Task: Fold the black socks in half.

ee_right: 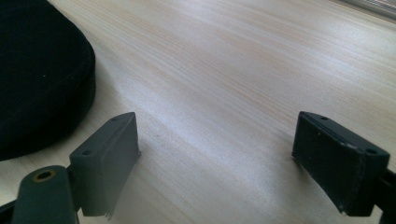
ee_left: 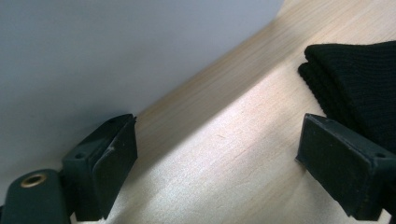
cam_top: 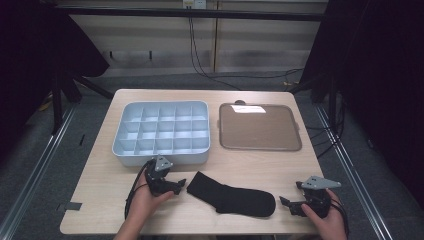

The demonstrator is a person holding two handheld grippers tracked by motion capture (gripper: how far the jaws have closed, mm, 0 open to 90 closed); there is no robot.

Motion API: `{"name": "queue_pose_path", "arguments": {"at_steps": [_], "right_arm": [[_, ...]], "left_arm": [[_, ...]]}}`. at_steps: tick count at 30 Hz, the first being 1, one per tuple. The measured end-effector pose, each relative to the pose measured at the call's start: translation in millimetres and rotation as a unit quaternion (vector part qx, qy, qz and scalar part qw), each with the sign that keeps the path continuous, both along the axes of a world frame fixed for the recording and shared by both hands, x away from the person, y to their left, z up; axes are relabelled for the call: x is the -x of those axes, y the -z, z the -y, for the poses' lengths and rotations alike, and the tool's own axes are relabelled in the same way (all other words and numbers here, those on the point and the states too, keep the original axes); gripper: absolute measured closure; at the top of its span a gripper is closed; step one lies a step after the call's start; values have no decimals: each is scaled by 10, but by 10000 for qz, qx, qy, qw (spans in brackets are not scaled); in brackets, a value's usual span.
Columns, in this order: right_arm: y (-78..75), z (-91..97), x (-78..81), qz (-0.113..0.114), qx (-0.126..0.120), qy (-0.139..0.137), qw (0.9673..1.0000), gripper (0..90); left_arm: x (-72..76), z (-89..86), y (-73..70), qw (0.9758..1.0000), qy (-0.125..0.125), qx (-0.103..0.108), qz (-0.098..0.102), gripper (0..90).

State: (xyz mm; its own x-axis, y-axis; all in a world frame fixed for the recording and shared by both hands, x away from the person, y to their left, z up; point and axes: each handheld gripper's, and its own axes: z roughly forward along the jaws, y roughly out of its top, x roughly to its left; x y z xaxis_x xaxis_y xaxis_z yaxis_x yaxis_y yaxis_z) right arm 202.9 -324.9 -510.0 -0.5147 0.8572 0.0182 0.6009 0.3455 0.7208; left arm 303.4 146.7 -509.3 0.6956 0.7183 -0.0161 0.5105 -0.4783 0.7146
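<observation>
The left gripper (cam_top: 176, 186) sat with jaws spread wide and empty just beside the cuff end of the black sock (cam_top: 231, 198), seemingly lined up to pinch it. The right gripper (cam_top: 288, 205) waited equally agape and empty off the sock's rounded toe. The sock lay flat, soft ribbed knit. Just behind it stood a grey plastic divided tray (cam_top: 162, 156); a flat brown lid (cam_top: 260, 127) lay farther back.

Black sock (cam_top: 231, 199), pale-blue divider tray (cam_top: 162, 133), brown flat tray (cam_top: 260, 127) — light woodgrain table (cam_top: 200, 165).
</observation>
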Motion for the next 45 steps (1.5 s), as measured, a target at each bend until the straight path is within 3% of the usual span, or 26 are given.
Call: {"name": "queue_pose_path", "arguments": {"at_steps": [17, 22, 23, 26, 28, 29, 32, 34, 38, 41, 45], "right_arm": [[-3, -8, 7, -21, -18, 12, 10000, 139], [-7, -23, 21, -22, -17, -118, 9999, 154], [-26, -32, 25, -64, -13, -216, 9997, 220], [-64, -29, 43, -101, 36, -400, 9991, 346], [-96, -22, 69, -99, 79, -482, 9988, 482], [-96, -22, 69, -99, 79, -482, 9988, 482], [-150, -27, 137, -126, -99, -832, 9964, 704], [-159, -49, 163, -161, -90, -1020, 9946, 774], [-151, -101, 231, -278, -154, -1347, 9904, 869], [-131, -122, 268, -336, -223, -1470, 9883, 898], [-107, -154, 305, -393, -285, -1574, 9863, 900]], "left_arm": [[1, 7, 0, 10000, -16, -10, 0, 106], [10, 25, -8, 10000, -87, -16, -17, 113], [11, 21, -30, 9999, -98, -33, -73, 161], [13, 21, -61, 9992, -245, 172, -257, 196], [26, 43, -105, 9988, -222, 250, -350, 232], [26, 43, -105, 9988, -222, 250, -350, 236], [83, 166, -223, 9987, -39, 370, -345, 265], [110, 235, -277, 9979, -13, 472, -451, 281], [133, 353, -334, 9966, 78, 514, -642, 326], [131, 420, -342, 9963, 112, 377, -759, 350], [125, 461, -332, 9949, 95, 419, -916, 396]]}}
